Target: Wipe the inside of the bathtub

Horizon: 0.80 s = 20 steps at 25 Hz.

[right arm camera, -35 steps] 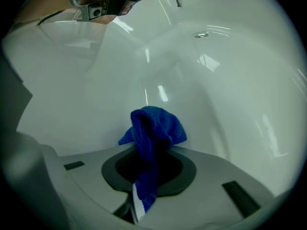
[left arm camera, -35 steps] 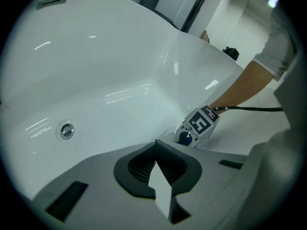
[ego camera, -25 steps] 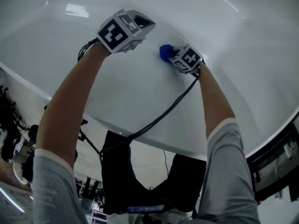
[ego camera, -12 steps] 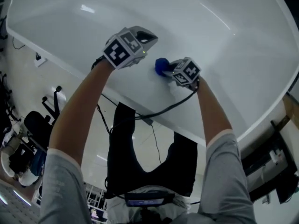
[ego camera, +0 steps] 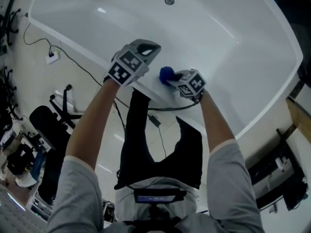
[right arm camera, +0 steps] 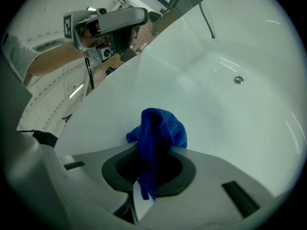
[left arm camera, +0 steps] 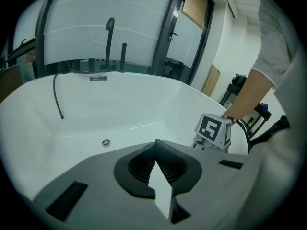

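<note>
Clamping a bunched blue cloth (right arm camera: 158, 128) between its jaws, the right gripper (right arm camera: 146, 183) holds it at the white bathtub's (ego camera: 233, 28) near rim; drain (ego camera: 169, 0) at twelve o'clock; the left gripper (left arm camera: 158, 176) — jaws together, empty — hovers at its ten o'clock.

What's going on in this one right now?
A person leans over a white bathtub with a gripper in each hand. The right gripper has its jaws shut on a blue cloth, held against the tub's near inner wall. The left gripper hangs beside it above the rim, jaws shut and empty.
</note>
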Each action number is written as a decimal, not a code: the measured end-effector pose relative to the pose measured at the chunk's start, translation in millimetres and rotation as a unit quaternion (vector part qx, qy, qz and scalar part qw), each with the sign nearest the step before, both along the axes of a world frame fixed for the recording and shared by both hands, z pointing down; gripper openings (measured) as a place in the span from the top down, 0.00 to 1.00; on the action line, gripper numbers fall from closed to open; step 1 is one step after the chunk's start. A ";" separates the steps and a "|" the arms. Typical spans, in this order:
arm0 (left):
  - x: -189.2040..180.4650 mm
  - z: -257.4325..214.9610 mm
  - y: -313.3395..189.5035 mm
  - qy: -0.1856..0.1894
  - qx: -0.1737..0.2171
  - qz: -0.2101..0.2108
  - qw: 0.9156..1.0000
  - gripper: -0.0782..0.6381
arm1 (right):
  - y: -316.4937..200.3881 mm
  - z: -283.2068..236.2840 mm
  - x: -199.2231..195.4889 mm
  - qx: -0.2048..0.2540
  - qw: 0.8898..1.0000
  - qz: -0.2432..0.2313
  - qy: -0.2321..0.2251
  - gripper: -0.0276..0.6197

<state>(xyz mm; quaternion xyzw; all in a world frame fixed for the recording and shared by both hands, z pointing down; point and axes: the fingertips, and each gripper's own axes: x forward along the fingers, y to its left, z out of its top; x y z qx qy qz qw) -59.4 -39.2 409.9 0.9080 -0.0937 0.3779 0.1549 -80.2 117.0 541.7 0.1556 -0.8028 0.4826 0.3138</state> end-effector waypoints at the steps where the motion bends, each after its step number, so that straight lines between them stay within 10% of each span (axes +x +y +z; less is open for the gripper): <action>1: -4.1 -5.5 0.9 0.002 0.003 -0.005 1.000 0.89 | -0.1 -4.6 -1.6 0.001 1.000 0.002 0.001 0.87; 20: -110.7 -108.9 24.1 0.043 0.051 -0.158 0.985 0.88 | -2.8 -85.5 -10.5 0.058 0.997 0.047 0.026 0.87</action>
